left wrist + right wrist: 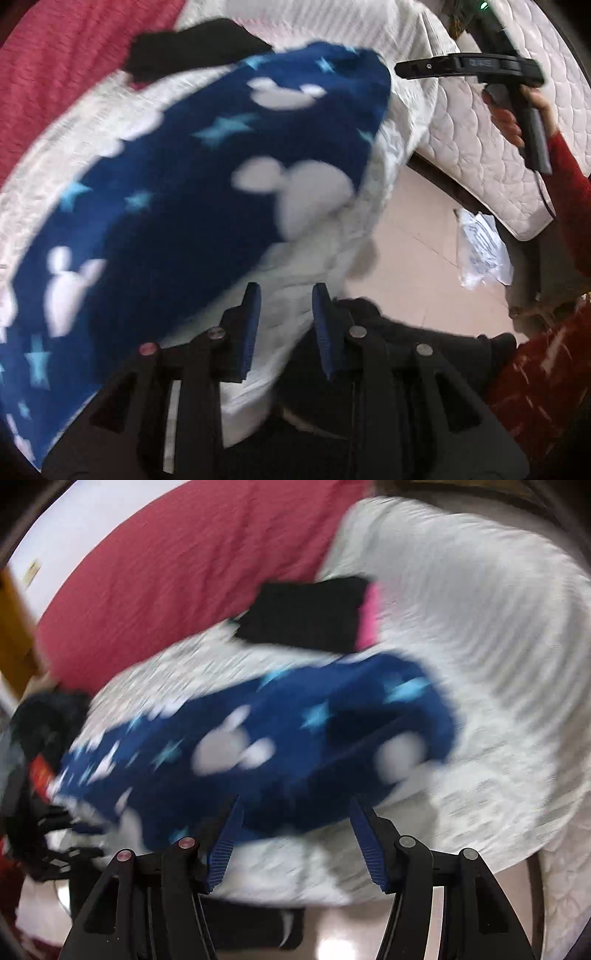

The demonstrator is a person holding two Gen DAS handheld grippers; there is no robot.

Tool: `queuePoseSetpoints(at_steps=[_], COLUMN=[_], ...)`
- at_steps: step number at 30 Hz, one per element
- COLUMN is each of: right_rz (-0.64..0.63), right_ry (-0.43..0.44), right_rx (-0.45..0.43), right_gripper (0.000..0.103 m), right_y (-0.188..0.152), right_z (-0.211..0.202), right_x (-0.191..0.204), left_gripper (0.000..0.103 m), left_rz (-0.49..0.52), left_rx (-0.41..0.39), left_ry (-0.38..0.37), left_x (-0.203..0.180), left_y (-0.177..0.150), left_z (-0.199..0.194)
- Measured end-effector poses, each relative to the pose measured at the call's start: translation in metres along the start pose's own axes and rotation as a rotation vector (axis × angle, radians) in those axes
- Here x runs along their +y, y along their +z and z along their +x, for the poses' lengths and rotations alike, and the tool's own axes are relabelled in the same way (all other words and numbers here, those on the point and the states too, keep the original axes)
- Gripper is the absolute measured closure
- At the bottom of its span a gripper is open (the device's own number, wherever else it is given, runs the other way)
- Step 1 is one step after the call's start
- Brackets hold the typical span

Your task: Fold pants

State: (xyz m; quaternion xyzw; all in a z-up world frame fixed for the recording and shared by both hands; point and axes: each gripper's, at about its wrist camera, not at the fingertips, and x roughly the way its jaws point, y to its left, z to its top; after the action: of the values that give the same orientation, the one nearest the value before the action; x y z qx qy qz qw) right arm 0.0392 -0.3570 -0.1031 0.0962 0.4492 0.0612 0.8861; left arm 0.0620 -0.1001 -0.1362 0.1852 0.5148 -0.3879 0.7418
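While both views are smeared by motion blur, we can make out the blue fleece pants (177, 206) printed with white mouse-head shapes and light blue stars, lying stretched across the white quilted bedspread (388, 162) of the bed. Our left gripper (284, 325) stands with its blue-padded fingers parted and nothing between them, over the edge of the bedspread just beside the pants. Our right gripper (295, 834) is likewise spread wide and holds nothing, its fingertips near the lower edge of the pants in its own view. From the left wrist view we see the right gripper's black body (469, 66) held in a hand (517, 114) with a red sleeve, up beside the far end of the pants and apart from them.

Beyond the pants lies a folded black garment (306, 613) with a pink item (371, 616) touching its side. A red blanket (184, 565) covers the far part of the bed. A bare white mattress (491, 147) leans beside the bed, and a clear plastic bag (480, 251) lies on the floor (413, 221) below it.
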Motion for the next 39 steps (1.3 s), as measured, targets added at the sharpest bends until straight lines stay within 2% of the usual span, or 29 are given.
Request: queuePoseSetpoints(at_steps=[2, 4, 6, 9, 11, 13, 16, 18, 19, 20, 21, 22, 25, 28, 29, 30, 31, 33, 34, 36, 37, 39], right_rz=[-0.016, 0.012, 0.052, 0.103, 0.156, 0.201, 0.306, 0.397, 0.456, 0.508, 0.543, 0.587, 0.686, 0.736, 0.752, 0.765, 0.757, 0.741, 0.665, 0.539, 0.488, 0.496], right_ry=[0.013, 0.045, 0.074, 0.073, 0.085, 0.091, 0.078, 0.105, 0.132, 0.154, 0.165, 0.170, 0.185, 0.234, 0.250, 0.251, 0.223, 0.194, 0.159, 0.075, 0.017, -0.030], right_rx=[0.022, 0.038, 0.030, 0.000, -0.026, -0.038, -0.046, -0.064, -0.078, -0.091, -0.096, -0.097, -0.097, -0.107, -0.104, -0.097, -0.081, -0.140, -0.202, -0.259, -0.273, -0.258], right_gripper=[0.042, 0.042, 0.042, 0.042, 0.042, 0.041, 0.041, 0.039, 0.038, 0.033, 0.030, 0.029, 0.027, 0.020, 0.024, 0.064, 0.095, 0.092, 0.092, 0.092, 0.092, 0.089], right_y=[-0.011, -0.021, -0.029, -0.034, -0.038, -0.039, -0.037, -0.036, -0.034, -0.032, -0.030, -0.026, -0.013, 0.009, 0.017, 0.027, 0.036, 0.048, 0.057, 0.065, 0.067, 0.064], right_z=[0.008, 0.012, 0.008, -0.002, -0.010, -0.011, -0.008, -0.007, -0.006, -0.004, -0.002, 0.002, 0.019, 0.041, 0.051, 0.060, 0.065, 0.051, 0.030, 0.008, 0.002, 0.008], right_x=[0.013, 0.017, 0.016, 0.005, -0.007, -0.017, -0.038, -0.055, -0.068, -0.081, -0.089, -0.100, -0.125, -0.139, -0.141, -0.142, -0.141, -0.135, -0.125, -0.110, -0.108, -0.123], left_gripper=[0.073, 0.072, 0.072, 0.071, 0.065, 0.057, 0.057, 0.057, 0.059, 0.064, 0.085, 0.088, 0.088, 0.088, 0.088, 0.088, 0.088, 0.089, 0.089, 0.089, 0.089, 0.089], left_rz=[-0.013, -0.017, -0.042, -0.047, -0.030, -0.013, 0.008, 0.017, 0.014, -0.003, -0.016, -0.026, 0.029, 0.065, 0.068, 0.062, 0.053, 0.037, 0.035, 0.042, 0.051, 0.075], left_rx=[0.004, -0.064, -0.126, -0.209, -0.248, -0.261, -0.235, -0.214, -0.202, -0.185, -0.175, -0.162, -0.196, -0.193, -0.186, -0.180, -0.178, -0.197, -0.209, -0.235, -0.244, -0.244], left_ry=[-0.004, 0.021, 0.008, 0.017, 0.037, 0.039, 0.060, 0.081, 0.085, 0.072, 0.061, 0.055, 0.062, 0.087, 0.090, 0.088, 0.084, 0.073, 0.071, 0.053, 0.045, 0.042], left_x=[-0.009, -0.018, -0.023, -0.030, -0.033, -0.036, -0.036, -0.036, -0.035, -0.033, -0.032, -0.033, -0.045, -0.055, -0.055, -0.055, -0.053, -0.053, -0.054, -0.059, -0.063, -0.072], left_y=[0.011, 0.030, 0.046, 0.061, 0.064, 0.067, 0.078, 0.084, 0.087, 0.091, 0.091, 0.091, 0.080, 0.073, 0.074, 0.075, 0.075, 0.077, 0.079, 0.083, 0.086, 0.090], left_z=[0.022, 0.032, 0.029, 0.017, 0.008, 0.009, 0.019, 0.030, 0.035, 0.041, 0.043, 0.045, 0.037, 0.038, 0.041, 0.043, 0.045, 0.044, 0.042, 0.040, 0.041, 0.048])
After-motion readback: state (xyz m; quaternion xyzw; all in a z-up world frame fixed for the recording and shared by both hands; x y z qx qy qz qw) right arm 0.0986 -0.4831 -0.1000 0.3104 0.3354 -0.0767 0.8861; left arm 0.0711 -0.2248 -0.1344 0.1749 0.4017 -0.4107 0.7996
